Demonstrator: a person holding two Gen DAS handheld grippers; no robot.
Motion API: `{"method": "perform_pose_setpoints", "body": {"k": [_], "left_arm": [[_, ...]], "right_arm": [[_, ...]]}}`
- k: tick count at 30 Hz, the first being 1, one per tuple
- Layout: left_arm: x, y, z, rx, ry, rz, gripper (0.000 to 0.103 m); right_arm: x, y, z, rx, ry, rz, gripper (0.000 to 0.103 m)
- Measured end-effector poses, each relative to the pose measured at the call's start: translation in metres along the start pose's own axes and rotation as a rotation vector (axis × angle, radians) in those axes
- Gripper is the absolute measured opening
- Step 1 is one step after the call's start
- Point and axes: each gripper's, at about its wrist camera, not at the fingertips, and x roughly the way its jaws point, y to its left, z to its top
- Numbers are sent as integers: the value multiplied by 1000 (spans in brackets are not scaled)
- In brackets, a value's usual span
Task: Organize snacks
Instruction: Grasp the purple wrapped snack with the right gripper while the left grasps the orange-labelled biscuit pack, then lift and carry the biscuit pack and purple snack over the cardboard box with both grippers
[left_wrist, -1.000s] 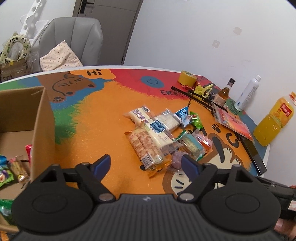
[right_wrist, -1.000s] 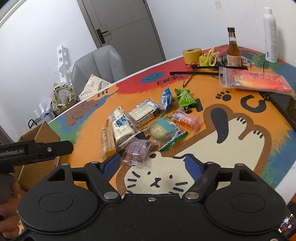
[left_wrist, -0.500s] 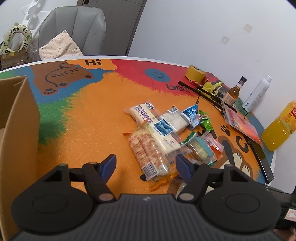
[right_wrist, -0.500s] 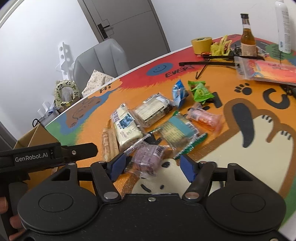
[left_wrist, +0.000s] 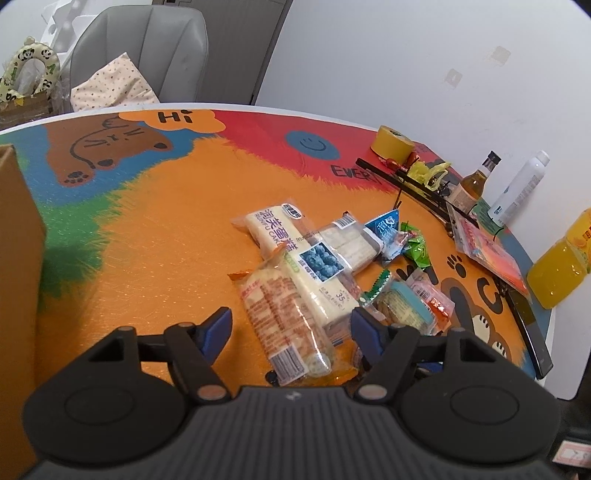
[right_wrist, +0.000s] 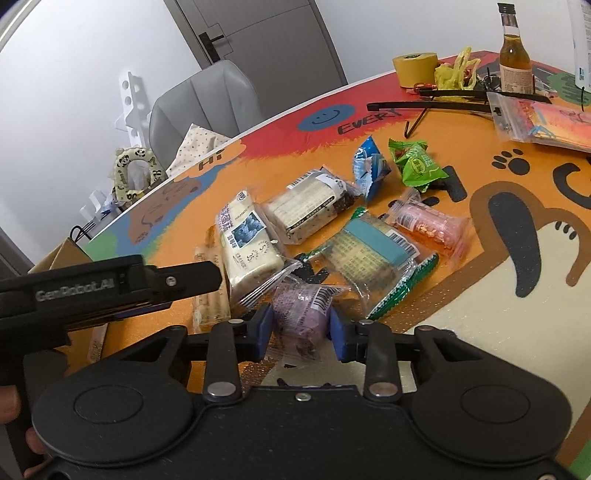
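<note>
Closing on a purple-wrapped snack (right_wrist: 301, 314), the right tongs (right_wrist: 301, 326) have it between their blue pads (right_wrist: 264, 325), which touch its wrapper on both sides; the jaws are narrowing at this moment. The snack lies on the counter (right_wrist: 498, 295) at the near edge of the snack pile, just in front of a teal-labelled pack (right_wrist: 369, 251) and a blueberry cake bar (right_wrist: 245, 240). Farther back: a pale wafer pack (right_wrist: 310, 203), a pink pack (right_wrist: 428, 225), a small blue pouch (right_wrist: 371, 166), a green pouch (right_wrist: 417, 164).

Left tongs (left_wrist: 291, 326) released, jaws wide, straddling the near end of a long orange-printed biscuit pack (left_wrist: 284, 321) without pressing on it. Seen from the right wrist, one black finger of them reaches in from the left beside the cake bar.

Cardboard box (left_wrist: 18, 258) stands at the left edge of the counter. Tape roll (left_wrist: 391, 142), brown bottle (left_wrist: 474, 182), white bottle (left_wrist: 519, 190) and orange juice bottle (left_wrist: 561, 266) sit well apart at the far right.
</note>
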Motion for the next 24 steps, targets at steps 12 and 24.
{"method": "perform_pose_setpoints", "body": {"k": [12,24], "left_arm": [[12,1,-13,42,6,37,69],[4,12,-18,73,5,62,43]], "right_arm": [[-11,6,-2,-38,-33,-61,44],[7,23,-4,-106,-41,-125,57]]}}
